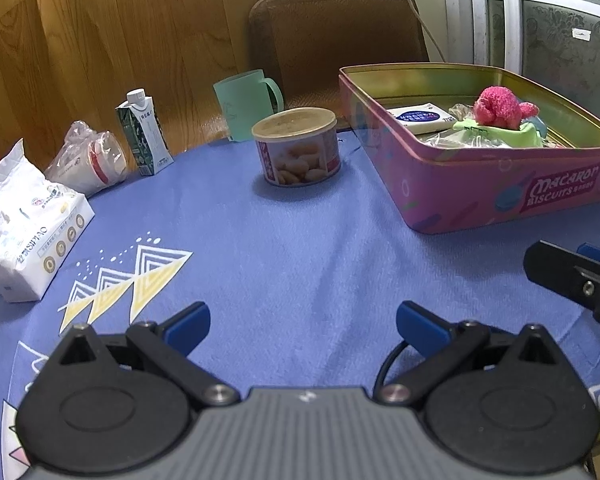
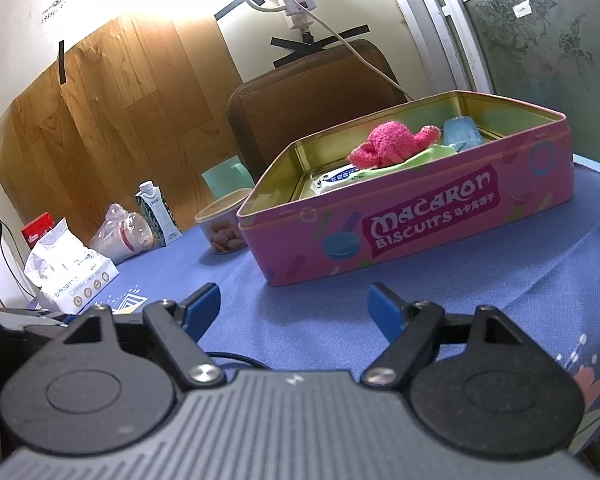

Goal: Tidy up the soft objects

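Both grippers idle over the blue tablecloth, soft stuff mostly in the pink tin.

Largest first: tin sits on the cloth, far right, reads "MACARON BISCUITS"; stiff metal, not for squeezing. Inside: pink fuzzy plush on top of a green cloth, a tissue pack beside them, blue item behind, unclear. Tissue bag well left on the cloth, outside the tin, probably the next soft item; light, squashy, slippery plastic wrap, so pinch across the narrow body, not the loose crumpled top. Its print too small to read. Snack can, milk carton, green mug, bagged cup look rigid, leave them. Left gripper wide open, holding nothing. Right gripper wide open, holding nothing.
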Available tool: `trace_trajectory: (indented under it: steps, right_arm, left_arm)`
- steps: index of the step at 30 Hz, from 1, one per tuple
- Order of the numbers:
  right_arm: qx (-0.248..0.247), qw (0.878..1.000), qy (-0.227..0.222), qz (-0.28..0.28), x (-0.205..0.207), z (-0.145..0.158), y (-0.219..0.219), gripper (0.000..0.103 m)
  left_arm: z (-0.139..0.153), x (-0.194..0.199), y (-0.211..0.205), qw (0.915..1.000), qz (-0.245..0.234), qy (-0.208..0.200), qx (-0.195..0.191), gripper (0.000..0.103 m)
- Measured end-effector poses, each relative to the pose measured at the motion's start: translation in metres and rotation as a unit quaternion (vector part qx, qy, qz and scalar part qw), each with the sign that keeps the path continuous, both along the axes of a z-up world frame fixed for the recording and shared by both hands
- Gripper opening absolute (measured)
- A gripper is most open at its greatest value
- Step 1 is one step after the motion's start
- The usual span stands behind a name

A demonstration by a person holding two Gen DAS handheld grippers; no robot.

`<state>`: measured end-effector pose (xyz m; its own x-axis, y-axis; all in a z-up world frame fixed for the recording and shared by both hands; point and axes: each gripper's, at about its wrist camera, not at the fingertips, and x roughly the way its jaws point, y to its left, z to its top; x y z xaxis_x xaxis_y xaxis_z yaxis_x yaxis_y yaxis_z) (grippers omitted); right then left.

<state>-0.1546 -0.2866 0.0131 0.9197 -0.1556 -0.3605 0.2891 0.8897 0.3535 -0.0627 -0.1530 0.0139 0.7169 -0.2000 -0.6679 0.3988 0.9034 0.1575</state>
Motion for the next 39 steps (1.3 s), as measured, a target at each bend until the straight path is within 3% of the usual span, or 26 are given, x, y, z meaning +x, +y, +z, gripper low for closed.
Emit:
trace_trajectory:
  steps: [39]
  right_arm:
    - [0.007,1.000,0.008,-0.001,0.0030,-0.0022,-0.0005,0.082]
  left_arm:
    - [-0.0063,0.0020,-0.0002,0.9999,-0.001,0.013,0.002,0.103]
